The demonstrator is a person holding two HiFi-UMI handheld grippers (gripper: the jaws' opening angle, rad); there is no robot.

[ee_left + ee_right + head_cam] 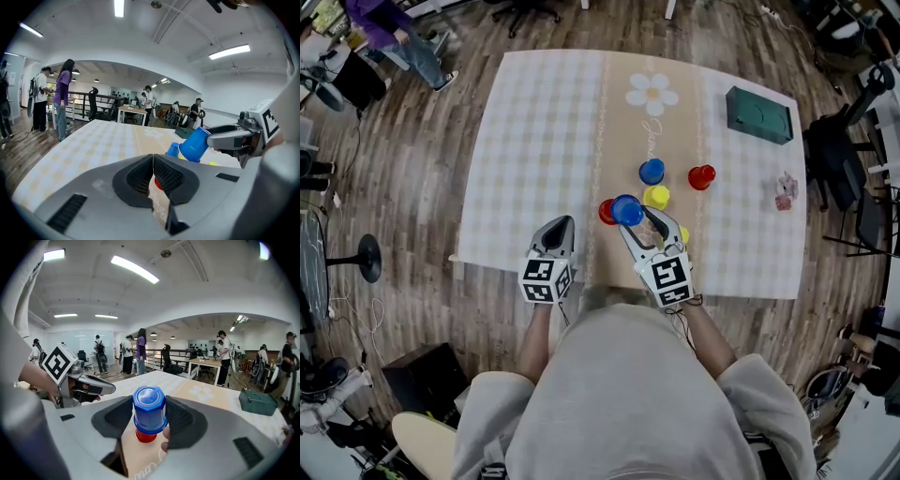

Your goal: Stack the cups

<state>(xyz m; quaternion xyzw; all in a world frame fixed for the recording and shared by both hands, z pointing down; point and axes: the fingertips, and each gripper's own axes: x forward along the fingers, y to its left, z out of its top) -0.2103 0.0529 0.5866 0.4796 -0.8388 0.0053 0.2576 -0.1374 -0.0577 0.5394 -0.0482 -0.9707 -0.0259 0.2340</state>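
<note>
1. The right gripper is clamped on the held blue cup, with one jaw pressed against each side of the cup's wall.
2. The cup's long axis runs along the jaws and is tilted. Its closed base faces back toward the gripper, and its open mouth points forward and down, away from the gripper.
3. The held blue cup is raised off the table, above the red cup. The red cup stands near the middle of the table's near edge.
4. In the right gripper view, the red cup shows just below the blue cup's mouth.
5. The left gripper is just left of the red cup, over the near edge. Its jaws are pressed together with nothing between them.
6. Farther in from the near edge stand a yellow cup, a second blue cup and a far red cup.
7. A green box lies near the far right corner.
</note>
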